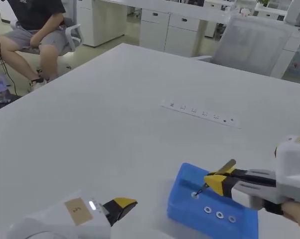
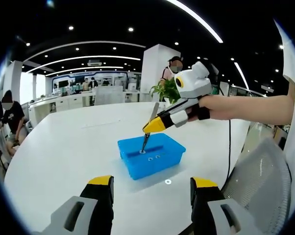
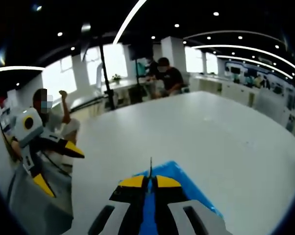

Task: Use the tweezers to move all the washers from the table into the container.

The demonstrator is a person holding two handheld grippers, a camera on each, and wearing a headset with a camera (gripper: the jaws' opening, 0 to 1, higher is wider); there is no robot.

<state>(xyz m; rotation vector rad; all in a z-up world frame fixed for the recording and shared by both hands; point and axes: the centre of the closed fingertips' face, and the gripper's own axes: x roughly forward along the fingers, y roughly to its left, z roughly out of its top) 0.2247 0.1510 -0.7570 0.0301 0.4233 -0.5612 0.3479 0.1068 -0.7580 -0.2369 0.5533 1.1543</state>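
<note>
A blue container (image 1: 190, 211) stands near the front edge of the white table (image 1: 115, 119). Three washers (image 1: 220, 214) lie in a row inside it. My right gripper (image 1: 212, 181) is shut on the tweezers (image 1: 228, 164), which slant down into the container. Their tip rests at another washer (image 1: 195, 195) on the container floor. In the right gripper view the tweezers (image 3: 150, 166) poke out between the shut jaws over the container (image 3: 179, 174). My left gripper (image 2: 152, 183) stands open with nothing between its jaws, a little short of the container (image 2: 150, 154). One washer (image 2: 168, 181) lies on the table beside the container.
A white power strip (image 1: 200, 112) lies across the middle of the table. A person (image 1: 35, 25) sits on a chair beyond the far left corner. A grey mesh chair (image 1: 254, 42) stands at the far side, another chair (image 2: 265, 181) close by the near edge.
</note>
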